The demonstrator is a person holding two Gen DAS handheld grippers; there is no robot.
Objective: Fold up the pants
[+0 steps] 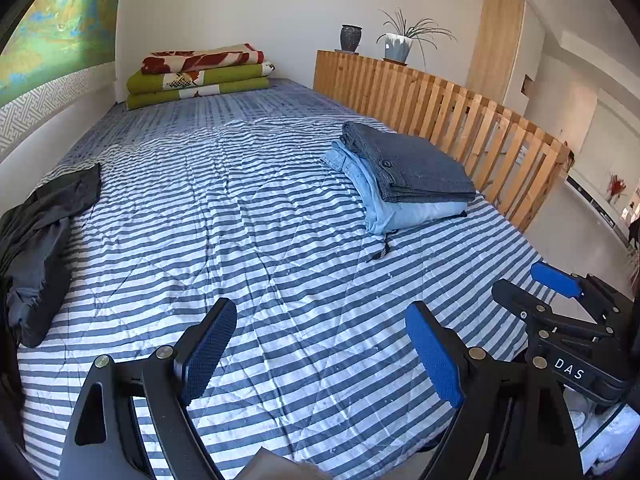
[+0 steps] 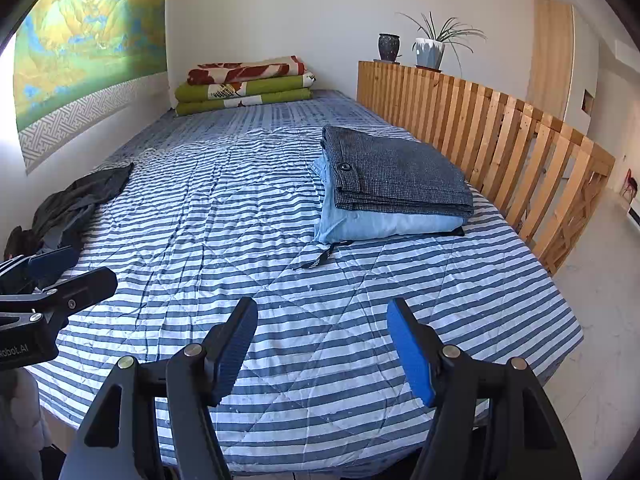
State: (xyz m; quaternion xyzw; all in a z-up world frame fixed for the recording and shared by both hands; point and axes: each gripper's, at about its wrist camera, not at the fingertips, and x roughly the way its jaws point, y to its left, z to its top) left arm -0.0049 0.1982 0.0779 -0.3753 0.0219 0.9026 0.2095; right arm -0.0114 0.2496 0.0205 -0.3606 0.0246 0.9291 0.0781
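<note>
A crumpled dark grey pair of pants (image 1: 44, 240) (image 2: 76, 208) lies unfolded at the bed's left edge. At the right side sits a stack of folded pants: a dark blue tweed pair (image 1: 408, 164) (image 2: 396, 172) on top of a light blue pair (image 1: 396, 212) (image 2: 384, 222), with a black drawstring (image 2: 320, 258) trailing out below. My left gripper (image 1: 324, 352) hovers open over the near middle of the striped quilt (image 1: 240, 240), nothing between its fingers. My right gripper (image 2: 324, 348) is open too, empty, above the quilt's (image 2: 240, 220) near edge; it also shows at the right of the left wrist view, as the right gripper (image 1: 536, 284).
A slatted wooden rail (image 1: 460, 120) (image 2: 500, 128) runs along the bed's right side, with a dark vase (image 2: 389, 46) and a potted plant (image 2: 430, 50) on its far end. Folded green and red blankets (image 1: 200, 74) (image 2: 246, 84) lie at the head. A wall hanging (image 2: 88, 40) covers the left wall.
</note>
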